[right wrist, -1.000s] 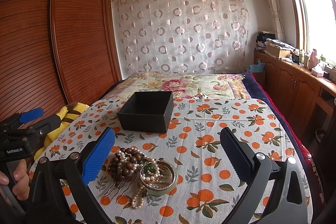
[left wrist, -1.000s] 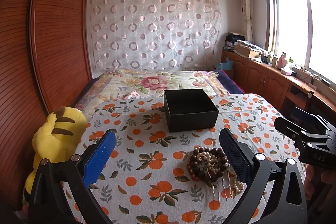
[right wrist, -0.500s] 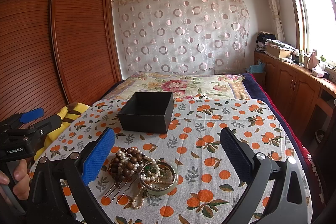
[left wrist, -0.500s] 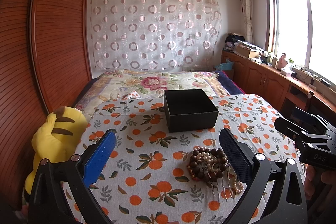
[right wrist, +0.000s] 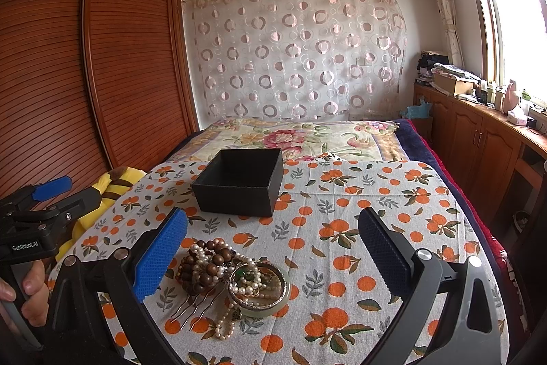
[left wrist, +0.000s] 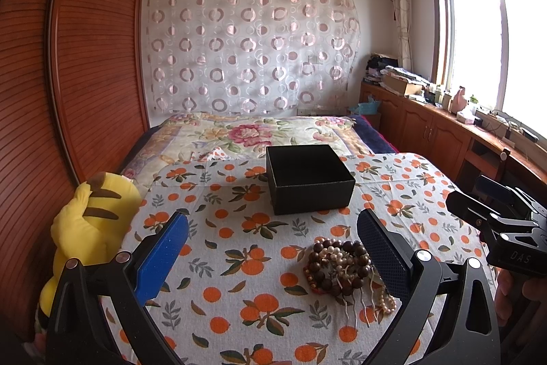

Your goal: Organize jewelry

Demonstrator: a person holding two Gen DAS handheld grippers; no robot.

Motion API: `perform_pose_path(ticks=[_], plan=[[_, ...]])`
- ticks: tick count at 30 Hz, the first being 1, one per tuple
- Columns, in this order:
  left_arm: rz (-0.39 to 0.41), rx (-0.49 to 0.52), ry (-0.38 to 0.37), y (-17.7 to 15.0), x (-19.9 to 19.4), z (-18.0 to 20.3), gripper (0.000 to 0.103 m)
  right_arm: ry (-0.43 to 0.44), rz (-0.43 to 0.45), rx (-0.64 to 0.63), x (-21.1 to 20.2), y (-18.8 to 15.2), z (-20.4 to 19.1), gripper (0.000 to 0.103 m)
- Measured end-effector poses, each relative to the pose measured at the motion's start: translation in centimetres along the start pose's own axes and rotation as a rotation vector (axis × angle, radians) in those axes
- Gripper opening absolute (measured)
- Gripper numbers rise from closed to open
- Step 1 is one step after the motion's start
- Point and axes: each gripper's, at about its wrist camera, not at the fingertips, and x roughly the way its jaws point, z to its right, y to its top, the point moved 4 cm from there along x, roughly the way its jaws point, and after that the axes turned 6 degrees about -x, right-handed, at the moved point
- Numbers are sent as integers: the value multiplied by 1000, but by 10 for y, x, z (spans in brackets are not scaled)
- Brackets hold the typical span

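Note:
A pile of jewelry [left wrist: 338, 265] lies on the orange-print cloth: brown bead bracelets, pearl strands and a hair comb. In the right wrist view the jewelry pile [right wrist: 218, 269] also holds a green bangle [right wrist: 259, 291]. An open black box [left wrist: 309, 178] stands behind it, also shown in the right wrist view [right wrist: 241, 182]. My left gripper [left wrist: 273, 248] is open, the pile by its right finger. My right gripper [right wrist: 273, 248] is open, the pile by its left finger.
A yellow plush toy [left wrist: 89, 228] sits at the table's left edge by the wooden wardrobe [left wrist: 68, 74]. A bed with a floral cover [left wrist: 253, 134] lies behind the table. Wooden cabinets [left wrist: 444, 139] line the right wall under the window.

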Motion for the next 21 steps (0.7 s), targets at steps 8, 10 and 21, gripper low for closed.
perform_pose_path(ticks=[8,10,21], plan=[[0,0,-1,0,0,0,96,0,1,0,-1,0,0,101],[0,0,0,0,0,0,96,-1,1,0,-1,0,0,101],[-11,-1,-3,2,0,4,96,4,-5,0,0,-1,1,101]])
